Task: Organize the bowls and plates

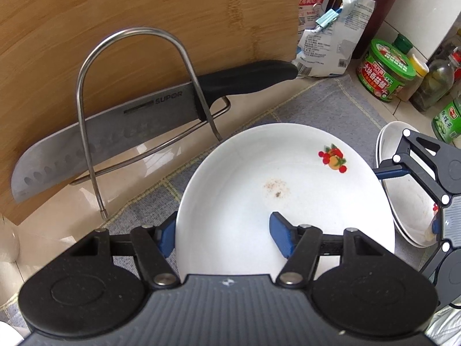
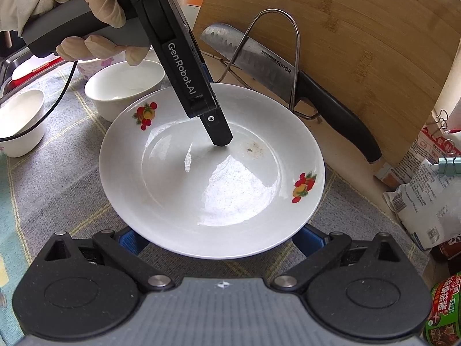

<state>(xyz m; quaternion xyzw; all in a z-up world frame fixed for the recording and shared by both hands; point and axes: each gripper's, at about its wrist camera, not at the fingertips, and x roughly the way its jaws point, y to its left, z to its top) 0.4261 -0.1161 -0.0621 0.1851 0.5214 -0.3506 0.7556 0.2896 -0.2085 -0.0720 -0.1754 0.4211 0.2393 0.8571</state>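
- We see the left tongs (image 1: 223, 230) astride the rim of a white plate (image 2: 230, 190) with fruit prints: one blue pad (image 1: 165, 233) sits against the outer edge and the other lies over the inner slope.
- From these views we cannot tell whether those pads press on the rim or merely bracket it.
- The right tongs (image 2: 220, 240) stand apart. Their blue pads are tucked partly beneath the plate's near rim, opposite the left tongs, and nothing is clamped between them.
- The plate lies between the two pairs of tongs, over a grey checked cloth (image 1: 317, 106) on the desk (image 1: 57, 216).
- A second plate (image 1: 409, 196) lies just beside the first, under the right tongs.
- Two white bowls (image 2: 124, 86) (image 2: 20, 115) stand beyond the plate, to the left of the right tongs.
- A gloved hand (image 2: 86, 8) grips the handle of the left tongs.
- Ahead of the left tongs, a knife (image 1: 115, 132) rests in a wire rack (image 1: 83, 92) against an upright wooden cutting board (image 1: 144, 14).
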